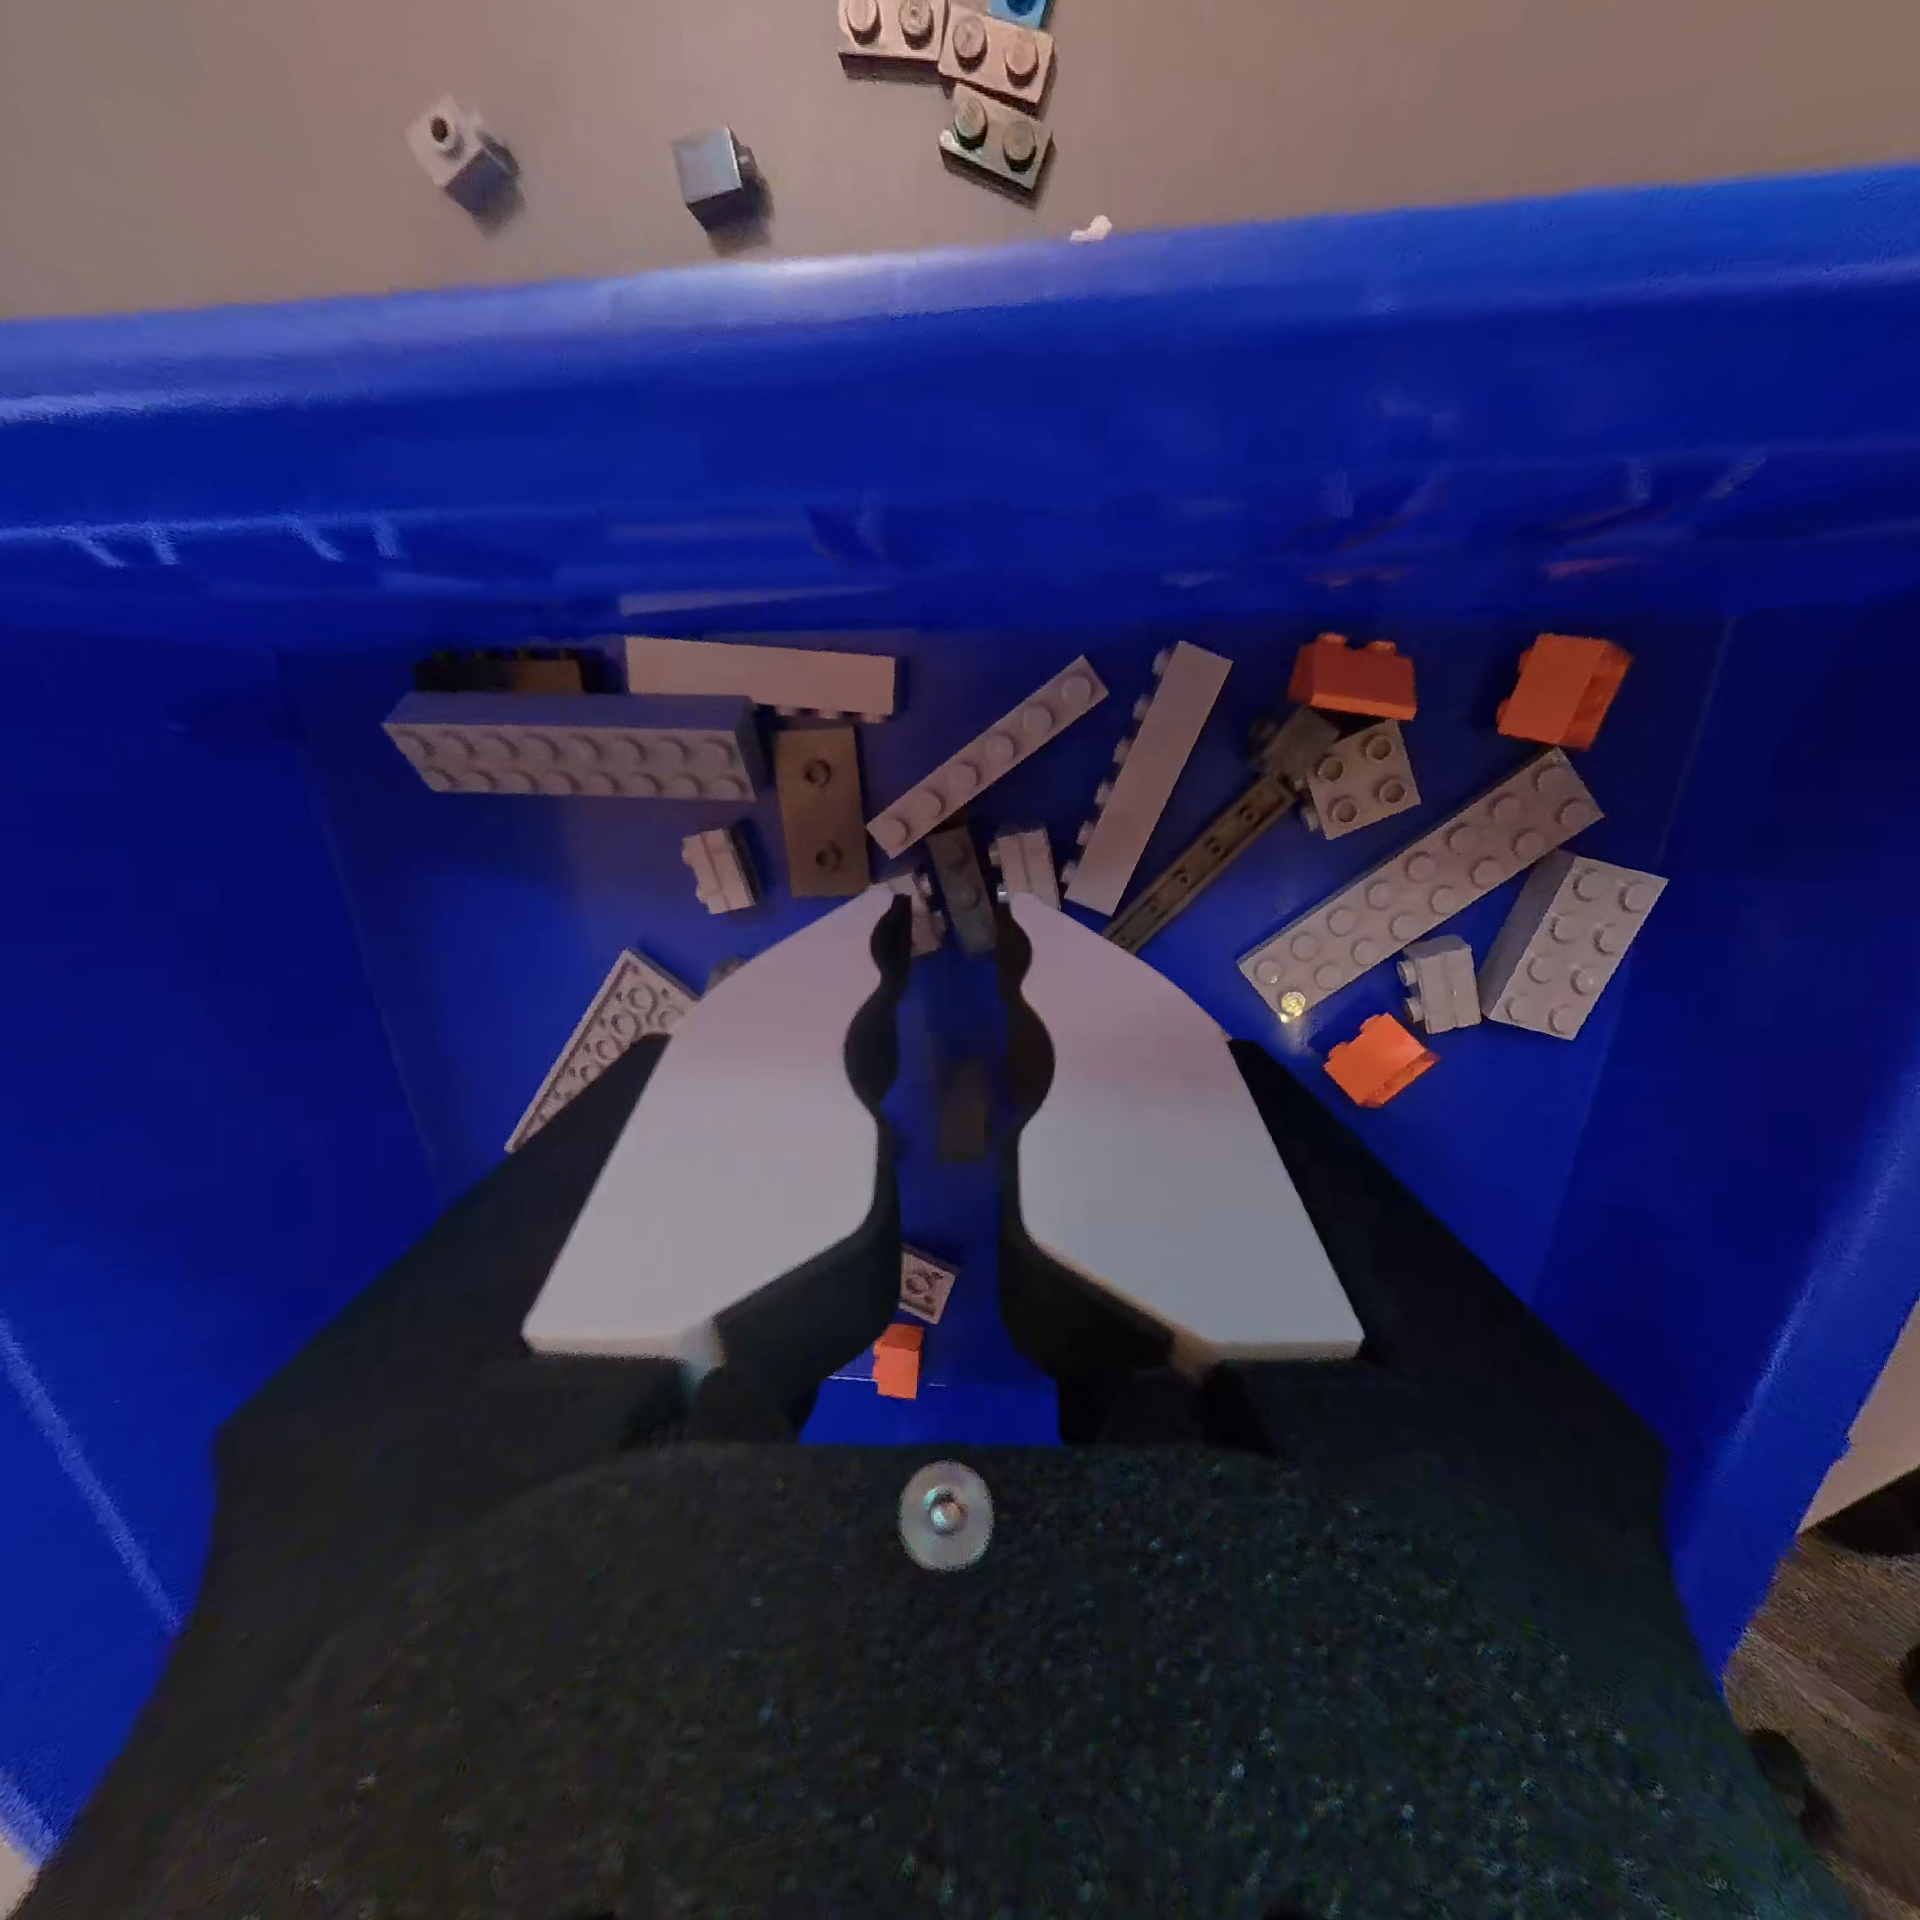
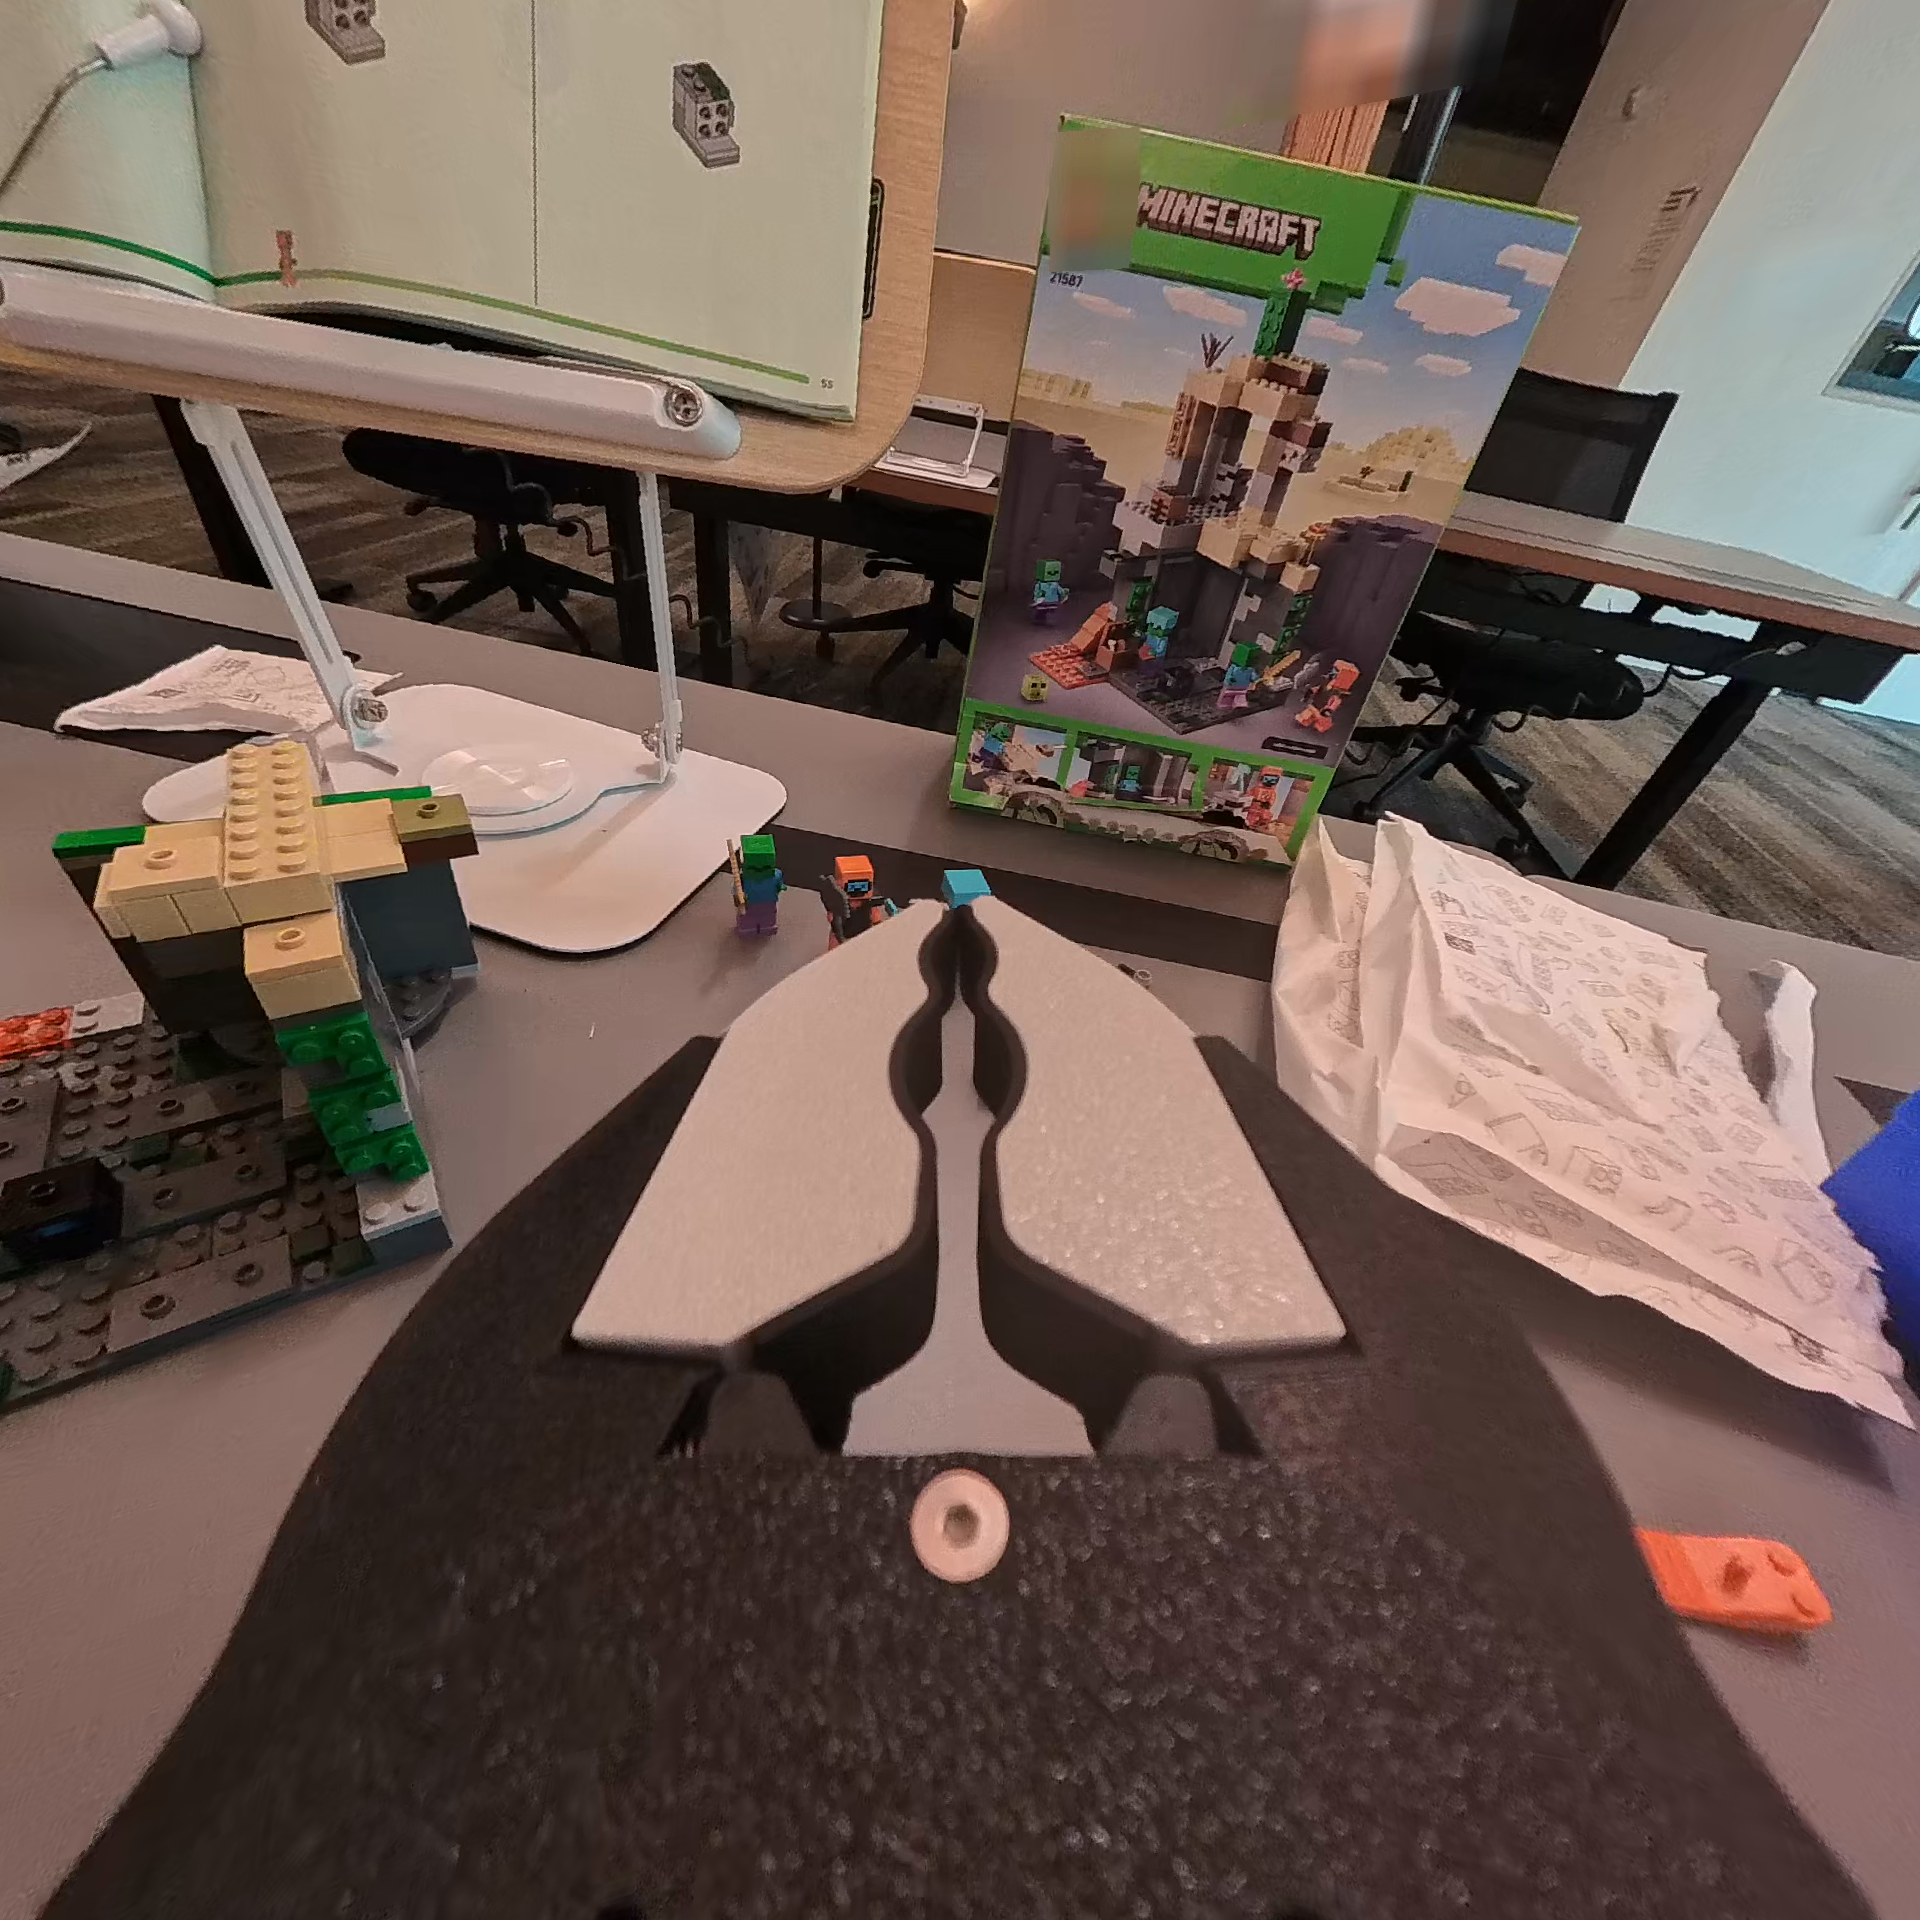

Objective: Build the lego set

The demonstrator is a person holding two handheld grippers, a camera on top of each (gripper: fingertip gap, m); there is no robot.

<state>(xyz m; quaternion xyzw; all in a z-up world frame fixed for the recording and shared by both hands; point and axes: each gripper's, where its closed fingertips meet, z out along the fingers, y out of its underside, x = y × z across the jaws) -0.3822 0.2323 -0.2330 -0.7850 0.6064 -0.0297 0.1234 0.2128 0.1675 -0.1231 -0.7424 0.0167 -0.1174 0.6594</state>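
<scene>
The left claw [image 1: 951, 914] reached into a blue bin [image 1: 935, 436], its tips pinching a small dark grey piece [image 1: 961, 888] among loose grey and orange bricks [image 1: 1418, 883]. The right claw [image 2: 958, 914] hung pressed together, empty, above the table [image 2: 644, 997]; the partial build [image 2: 239, 997] stood left, the set box [image 2: 1236, 499] beyond.

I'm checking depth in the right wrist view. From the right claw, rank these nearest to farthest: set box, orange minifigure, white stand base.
1. Orange minifigure, just past the right claw tips, slightly left.
2. White stand base, farther left.
3. Set box, upright behind, to the right.
</scene>
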